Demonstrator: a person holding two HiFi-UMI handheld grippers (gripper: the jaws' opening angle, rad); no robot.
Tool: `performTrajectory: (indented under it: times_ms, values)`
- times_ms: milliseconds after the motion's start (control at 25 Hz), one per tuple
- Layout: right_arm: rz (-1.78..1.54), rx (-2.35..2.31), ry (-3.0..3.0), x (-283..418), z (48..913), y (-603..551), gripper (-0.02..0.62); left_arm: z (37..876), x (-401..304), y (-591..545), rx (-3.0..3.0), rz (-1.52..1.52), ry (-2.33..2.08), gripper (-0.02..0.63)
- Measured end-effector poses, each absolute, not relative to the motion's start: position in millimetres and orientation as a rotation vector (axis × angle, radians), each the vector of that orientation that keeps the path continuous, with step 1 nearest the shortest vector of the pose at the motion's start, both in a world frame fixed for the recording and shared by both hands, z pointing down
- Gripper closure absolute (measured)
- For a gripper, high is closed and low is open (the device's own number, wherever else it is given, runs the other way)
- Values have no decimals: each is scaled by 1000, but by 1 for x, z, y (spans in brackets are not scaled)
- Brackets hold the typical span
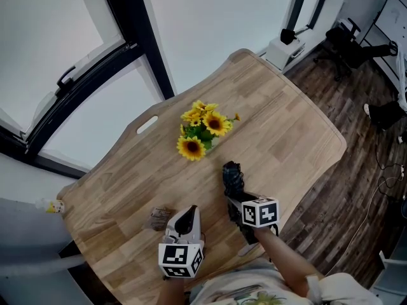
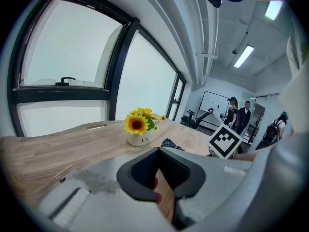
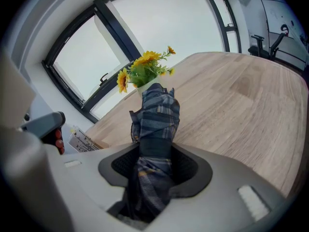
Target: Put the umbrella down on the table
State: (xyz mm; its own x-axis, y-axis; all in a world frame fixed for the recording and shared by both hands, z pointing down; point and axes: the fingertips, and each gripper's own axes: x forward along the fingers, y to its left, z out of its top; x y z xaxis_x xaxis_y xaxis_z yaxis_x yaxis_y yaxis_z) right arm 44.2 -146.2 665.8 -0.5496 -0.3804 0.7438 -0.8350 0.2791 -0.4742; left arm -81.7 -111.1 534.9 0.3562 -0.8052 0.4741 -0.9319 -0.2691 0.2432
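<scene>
A folded dark plaid umbrella sticks out over the wooden table, its free end pointing toward the flowers. My right gripper is shut on the umbrella's near part. In the right gripper view the umbrella runs up from between the jaws of the right gripper, tilted down at the tabletop. Whether its far end touches the wood is unclear. My left gripper hovers to the left, near the table's front edge. Its jaws stand together with nothing in them, as in the left gripper view.
A white pot of sunflowers stands mid-table, just beyond the umbrella. A brownish patch marks the wood beside the left gripper. A handle slot is cut near the window-side edge. Office chairs stand on the floor at the right.
</scene>
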Motion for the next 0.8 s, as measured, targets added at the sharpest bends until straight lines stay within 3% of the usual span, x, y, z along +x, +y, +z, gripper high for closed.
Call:
performTrajectory:
  times_ms: [800]
  values:
    - [1202,1073,-2020,41,694,-144,411,537,-78,-111,2152,363,-1499,604]
